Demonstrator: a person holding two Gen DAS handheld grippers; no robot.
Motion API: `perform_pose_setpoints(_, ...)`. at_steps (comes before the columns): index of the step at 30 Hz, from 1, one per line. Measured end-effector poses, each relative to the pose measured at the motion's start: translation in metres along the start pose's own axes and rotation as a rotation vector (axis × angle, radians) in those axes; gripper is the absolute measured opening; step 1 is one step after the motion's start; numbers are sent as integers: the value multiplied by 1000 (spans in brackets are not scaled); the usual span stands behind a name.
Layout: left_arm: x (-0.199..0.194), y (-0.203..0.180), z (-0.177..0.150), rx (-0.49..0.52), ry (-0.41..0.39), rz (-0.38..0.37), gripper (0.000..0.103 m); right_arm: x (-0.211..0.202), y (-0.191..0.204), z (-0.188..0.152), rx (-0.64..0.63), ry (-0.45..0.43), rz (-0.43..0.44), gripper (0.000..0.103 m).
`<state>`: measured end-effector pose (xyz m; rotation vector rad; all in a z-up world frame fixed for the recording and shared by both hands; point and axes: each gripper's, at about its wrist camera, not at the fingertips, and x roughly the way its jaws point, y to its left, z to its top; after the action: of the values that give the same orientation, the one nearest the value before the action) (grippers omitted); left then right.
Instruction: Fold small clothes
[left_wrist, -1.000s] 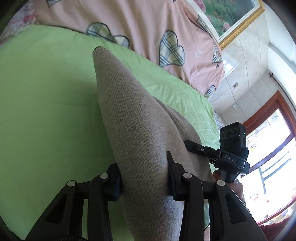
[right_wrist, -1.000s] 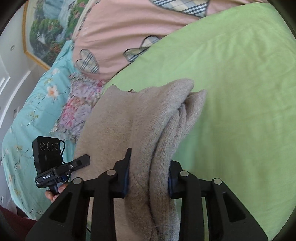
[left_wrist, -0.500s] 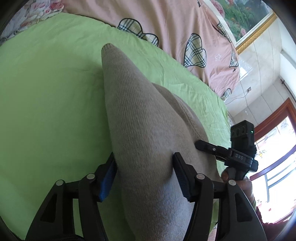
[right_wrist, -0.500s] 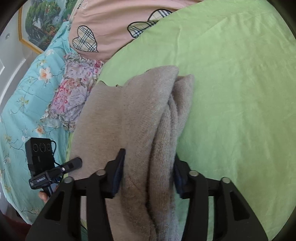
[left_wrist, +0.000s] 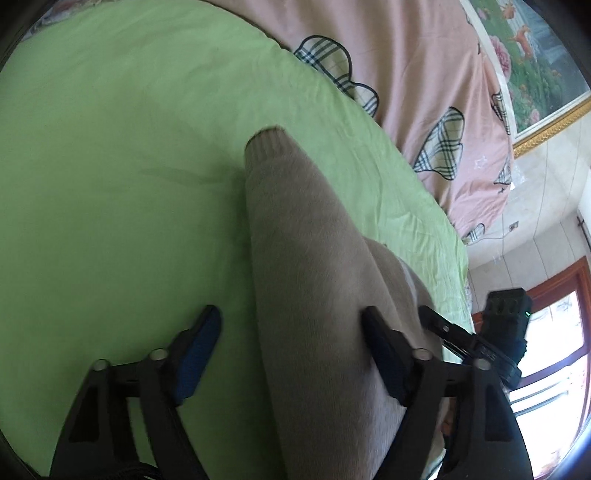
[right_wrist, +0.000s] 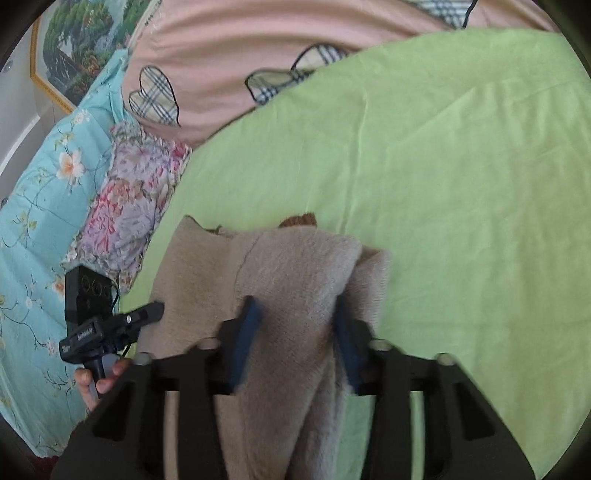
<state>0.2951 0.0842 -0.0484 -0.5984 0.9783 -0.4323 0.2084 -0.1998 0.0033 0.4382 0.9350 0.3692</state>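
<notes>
A beige knitted garment (left_wrist: 303, 266) lies on a green bed sheet (left_wrist: 110, 184). In the left wrist view its long sleeve runs up between the jaws, ribbed cuff (left_wrist: 267, 142) at the far end. My left gripper (left_wrist: 291, 328) is open, with a clear gap between its left pad and the fabric. In the right wrist view the bunched garment (right_wrist: 295, 280) lies between the jaws. My right gripper (right_wrist: 295, 317) is open, jaws spread at both sides of the fold. The left gripper's body (right_wrist: 92, 321) shows at the left, held by a hand.
A pink quilt with plaid hearts (left_wrist: 424, 74) lies along the far edge of the sheet. A turquoise floral blanket (right_wrist: 37, 221) and a floral pillow (right_wrist: 129, 206) lie left of it. A framed picture (left_wrist: 528, 55) hangs on the wall. A window (left_wrist: 554, 350) is at the right.
Both grippers have opened and let go of the garment. The sleeve and the fold have dropped onto the sheet, and both views have tilted down towards the bed.
</notes>
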Motion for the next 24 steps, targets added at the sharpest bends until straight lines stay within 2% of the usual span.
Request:
perform_pose_setpoints(1, 2, -4, 4, 24, -3, 1, 28, -5, 1, 0, 0, -22, 14, 14)
perform_pose_setpoints(2, 2, -8, 7, 40, -7, 10, 26, -14, 2, 0, 6, -57, 38, 11)
perform_pose_setpoints(4, 1, -22, 11, 105, -45, 82, 18, -30, 2, 0, 3, -107, 55, 9)
perform_pose_setpoints(6, 9, -32, 17, 156, -61, 176, 17, -31, -1, 0, -13, -105, 17, 9)
perform_pose_setpoints(9, 24, -41, 32, 210, -78, 312, 17, -8, -13, -3, -19, -38, -50, 9)
perform_pose_setpoints(13, 32, -36, 49, 224, -89, 430, 17, -6, -23, -7, 31, -40, -37, 9)
perform_pose_setpoints(17, 2, -35, 45, 194, -133, 394, 16, -33, -17, -17, 40, -60, -45, 12)
perform_pose_setpoints(21, -37, -48, 11, 216, -176, 341, 17, -60, -12, -38, 58, -84, -37, 15)
perform_pose_setpoints(23, -58, -55, -21, 228, -188, 301, 20, -71, -8, -51, 62, -90, -30, 32)
perform_pose_setpoints(24, -67, -58, -38, 236, -191, 277, 22, -77, -6, -59, 61, -97, -29, 37)
